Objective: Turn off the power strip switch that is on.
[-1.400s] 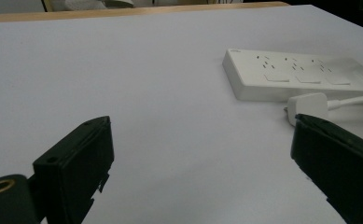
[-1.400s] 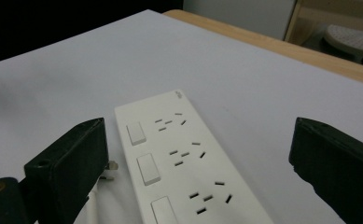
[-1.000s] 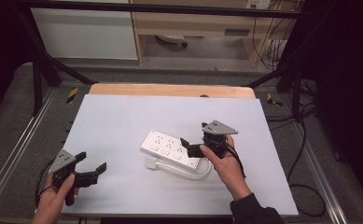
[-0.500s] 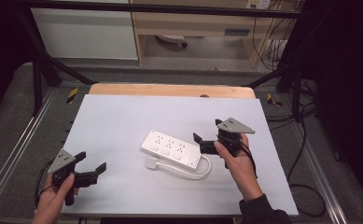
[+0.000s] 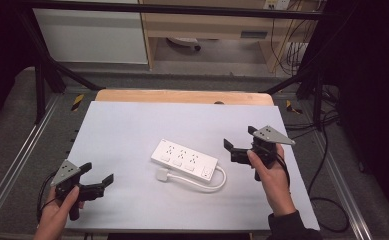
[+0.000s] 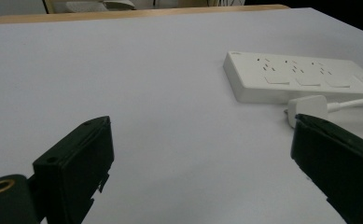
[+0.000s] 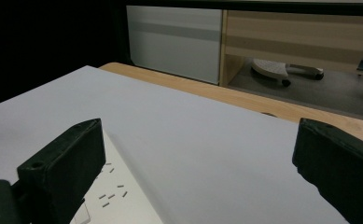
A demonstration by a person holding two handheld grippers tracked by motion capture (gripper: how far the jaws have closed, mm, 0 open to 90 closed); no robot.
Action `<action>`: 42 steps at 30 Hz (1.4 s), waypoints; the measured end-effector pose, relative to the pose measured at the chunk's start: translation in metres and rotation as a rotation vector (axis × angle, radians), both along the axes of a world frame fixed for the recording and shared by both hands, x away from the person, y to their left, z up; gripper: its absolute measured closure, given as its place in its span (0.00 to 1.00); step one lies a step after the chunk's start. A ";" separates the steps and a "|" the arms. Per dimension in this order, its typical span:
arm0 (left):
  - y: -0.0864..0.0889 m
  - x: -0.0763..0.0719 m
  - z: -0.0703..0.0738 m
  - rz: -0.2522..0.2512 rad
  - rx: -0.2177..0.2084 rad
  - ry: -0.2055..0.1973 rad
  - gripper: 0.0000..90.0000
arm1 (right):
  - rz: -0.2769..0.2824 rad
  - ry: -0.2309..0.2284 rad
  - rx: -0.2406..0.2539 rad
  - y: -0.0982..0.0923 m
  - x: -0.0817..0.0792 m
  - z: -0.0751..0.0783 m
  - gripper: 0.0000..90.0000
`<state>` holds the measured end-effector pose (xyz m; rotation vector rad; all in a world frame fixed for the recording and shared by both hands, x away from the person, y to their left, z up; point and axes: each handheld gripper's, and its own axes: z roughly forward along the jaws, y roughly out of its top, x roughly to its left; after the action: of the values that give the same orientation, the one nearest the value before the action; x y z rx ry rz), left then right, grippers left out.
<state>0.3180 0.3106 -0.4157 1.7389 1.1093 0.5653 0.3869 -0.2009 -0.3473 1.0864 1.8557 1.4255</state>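
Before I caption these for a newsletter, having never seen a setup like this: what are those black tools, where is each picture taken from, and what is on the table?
A person sits at a table with a white top and holds a two-jaw tool in each hand. The left hand-held gripper and the right hand-held gripper both stand open and hold nothing. The high view looks down from above the person's side. The two gripper views come from cameras riding on the tools, so black jaws rise from the bottom of each. On the table lies a white power strip with its cord curled beside it and its plug resting near the strip.
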 end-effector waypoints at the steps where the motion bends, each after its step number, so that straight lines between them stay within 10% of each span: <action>1: 0.000 0.000 0.000 0.000 0.001 0.000 0.06 | -0.006 0.000 0.002 -0.005 -0.002 0.000 0.04; 42: 0.001 -0.001 0.000 0.008 -0.001 0.001 0.06 | -0.158 0.069 0.016 -0.083 -0.029 -0.056 0.03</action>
<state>0.3174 0.3114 -0.4160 1.7346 1.1169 0.5688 0.3580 -0.2842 -0.4033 1.2750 1.7651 1.3291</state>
